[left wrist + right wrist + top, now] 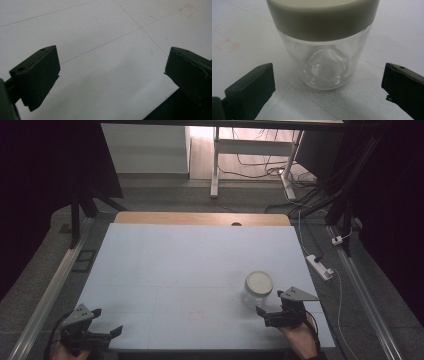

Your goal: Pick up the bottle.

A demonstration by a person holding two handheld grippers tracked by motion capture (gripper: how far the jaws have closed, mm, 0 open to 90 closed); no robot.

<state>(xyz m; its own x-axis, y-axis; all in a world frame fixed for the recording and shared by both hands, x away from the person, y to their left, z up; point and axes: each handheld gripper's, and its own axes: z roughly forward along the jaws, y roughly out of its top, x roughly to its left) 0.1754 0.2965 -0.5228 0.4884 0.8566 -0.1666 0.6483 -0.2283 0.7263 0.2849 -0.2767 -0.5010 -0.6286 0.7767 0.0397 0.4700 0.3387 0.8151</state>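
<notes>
The jar (324,47) carries no label, brand or writing that can be read; its glass wall is plain and clear, and its lid (322,15) is a flat, pale cream cap without print. The table (175,265) bears only faint ruled lines and a small reddish square mark (188,10), too faint to read as writing.

The right gripper (274,312) lies at the near right part of the table, held by a hand (300,340) that comes in from the near edge. Its jaws are spread wide, wider than the jar, and they grip nothing. In the right gripper view the jar stands upright just ahead of the jaws, centred on the gap between them, with bare table showing on either side between glass and jaw. From above, the jar sits just beyond the gripper tips, close but apart. The jar looks empty, though the curved glass bends the light, so I cannot be sure.

The left gripper (107,322) rests at the near left corner of the table, well apart from the jar. Its jaws are also spread wide, with only bare table between and ahead of them. They touch nothing that can be seen. The reddish mark lies ahead of it, off to the right of its jaws.
</notes>
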